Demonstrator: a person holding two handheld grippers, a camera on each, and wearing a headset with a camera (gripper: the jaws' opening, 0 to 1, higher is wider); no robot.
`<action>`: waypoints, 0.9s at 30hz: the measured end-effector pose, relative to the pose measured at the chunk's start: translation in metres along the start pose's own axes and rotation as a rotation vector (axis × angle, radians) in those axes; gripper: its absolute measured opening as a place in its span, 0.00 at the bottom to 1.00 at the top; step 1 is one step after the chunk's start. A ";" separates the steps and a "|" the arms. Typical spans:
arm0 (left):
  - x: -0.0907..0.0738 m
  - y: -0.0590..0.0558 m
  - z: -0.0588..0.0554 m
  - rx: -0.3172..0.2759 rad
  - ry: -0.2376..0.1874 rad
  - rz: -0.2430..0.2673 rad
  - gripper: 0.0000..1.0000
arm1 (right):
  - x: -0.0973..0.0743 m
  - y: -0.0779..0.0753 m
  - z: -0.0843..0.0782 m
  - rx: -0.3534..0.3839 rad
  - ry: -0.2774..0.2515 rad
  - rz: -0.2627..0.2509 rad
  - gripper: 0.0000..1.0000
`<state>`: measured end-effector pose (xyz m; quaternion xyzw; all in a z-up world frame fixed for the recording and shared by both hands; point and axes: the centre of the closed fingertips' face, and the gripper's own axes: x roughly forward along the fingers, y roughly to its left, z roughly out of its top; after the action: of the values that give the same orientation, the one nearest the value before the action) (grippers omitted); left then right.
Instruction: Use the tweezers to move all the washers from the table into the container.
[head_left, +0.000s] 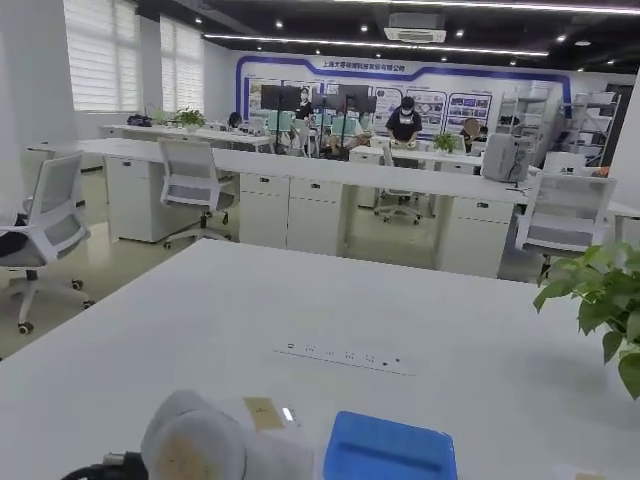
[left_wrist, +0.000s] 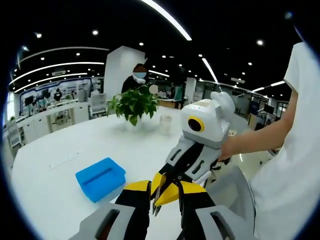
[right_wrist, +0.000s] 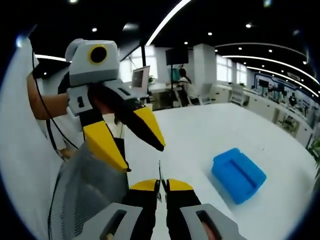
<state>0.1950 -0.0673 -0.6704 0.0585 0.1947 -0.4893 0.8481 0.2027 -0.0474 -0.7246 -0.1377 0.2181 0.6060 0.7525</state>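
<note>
— How many of each?
— Two claws, one pair of tweezers (right_wrist: 160, 170), one blue container (right_wrist: 237, 175) and one plant (head_left: 600, 300) on the table (head_left: 300, 300) (the far desks carry more greenery, too small to count).

— And the claws?
— The left claw (right_wrist: 144, 158) is released, its yellow jaws spread wide. The right claw (right_wrist: 161, 184) is clenched on the tweezers, a thin metal sliver standing up between its closed tips.

— How do the two stand to each other?
— Nose to nose. In the left gripper view the right claw's tips sit in the gap between the left's open jaws. Whether anything touches, I cannot tell. A hand (left_wrist: 227, 147) holds the right claw from behind.

— Where is the container from there?
— It lies flat on the table, open side up, well apart from both claws. It is off to the right in the right gripper view and to the left in the left gripper view. In the head view it lies at the near edge.

— Surface and room?
— The table is broad and white, with a socket strip (head_left: 345, 355) set into its middle and the plant at its right side. Beyond it is an open office with rows of white desks (head_left: 300, 200), swivel chairs (head_left: 190, 185), blinds on the left windows and light strips on a dark ceiling. Several people are at the back
</note>
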 end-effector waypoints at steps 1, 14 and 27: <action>0.001 -0.002 -0.001 0.001 0.010 -0.023 0.18 | 0.000 0.002 0.000 -0.009 0.005 0.005 0.02; 0.001 -0.017 -0.002 0.042 0.051 -0.143 0.08 | -0.004 0.032 0.011 -0.041 -0.008 0.182 0.02; -0.002 -0.026 0.000 0.078 0.049 -0.207 0.00 | -0.003 0.041 0.009 -0.039 -0.003 0.237 0.02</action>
<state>0.1724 -0.0794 -0.6673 0.0827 0.2012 -0.5799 0.7851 0.1636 -0.0365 -0.7131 -0.1250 0.2199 0.6949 0.6731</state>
